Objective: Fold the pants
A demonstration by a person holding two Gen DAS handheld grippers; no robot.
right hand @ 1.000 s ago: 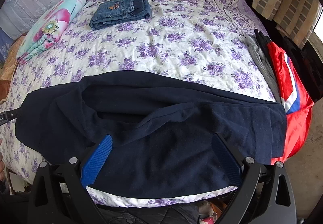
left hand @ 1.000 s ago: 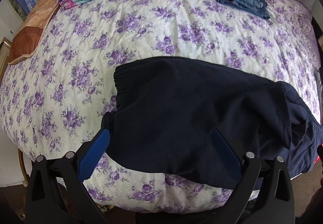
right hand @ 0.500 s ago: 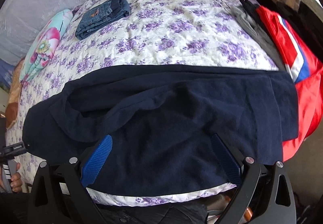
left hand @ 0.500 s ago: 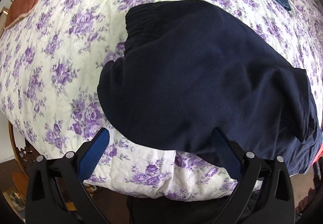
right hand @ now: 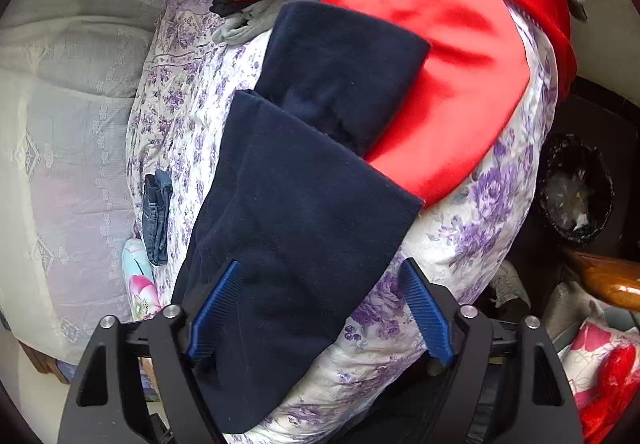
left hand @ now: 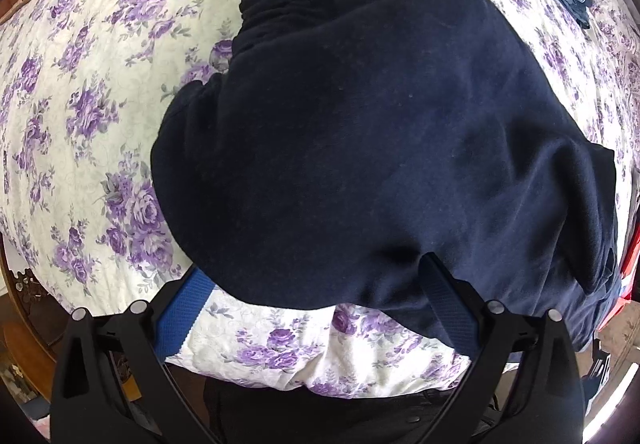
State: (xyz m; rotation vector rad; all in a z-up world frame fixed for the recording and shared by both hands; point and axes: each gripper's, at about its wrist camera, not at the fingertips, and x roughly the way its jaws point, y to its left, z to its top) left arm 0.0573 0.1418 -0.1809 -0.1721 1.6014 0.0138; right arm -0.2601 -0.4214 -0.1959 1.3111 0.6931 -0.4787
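Left gripper (left hand: pixel 316 284) points down over the near edge of the navy pants (left hand: pixel 380 132), jaws spread wide; near hem bulges between the blue pads, neither pad pressing it. Released. Right gripper (right hand: pixel 324 304) jaws have just been narrowing and are parted, one leg end of the pants (right hand: pixel 304 204) lying between them; no clamp visible. Pants lie on the floral bedspread (left hand: pixel 80 104), elastic waistband toward the far side in the left view, two leg ends stacked in the right view, the upper one resting against a red garment (right hand: pixel 460 64). Folded jeans (right hand: pixel 157 216) sit well apart.
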